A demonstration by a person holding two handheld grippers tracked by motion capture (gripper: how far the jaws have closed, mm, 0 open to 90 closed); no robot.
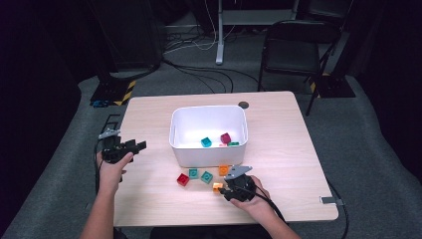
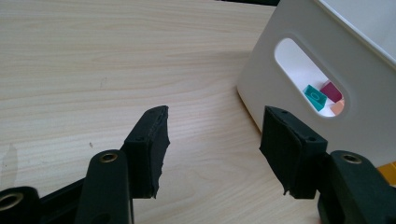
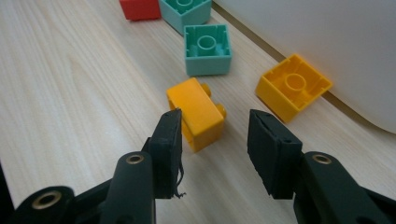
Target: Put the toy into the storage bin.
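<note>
A light wooden table (image 1: 278,149) stands on grey carpet (image 1: 368,164) in a dim room with dark surroundings. Beyond the table's far edge, a black folding chair (image 1: 293,47) stands beside a white desk leg (image 1: 219,35), with cables (image 1: 199,69) trailing across the floor.

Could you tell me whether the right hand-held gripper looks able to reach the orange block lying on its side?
Probably yes: the right hand-held gripper is open, the orange block lies just ahead, and nothing sits between them.

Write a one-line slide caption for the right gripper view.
Open right gripper closing in on an orange plastic building brick lying on its side on the light wooden table.
</note>
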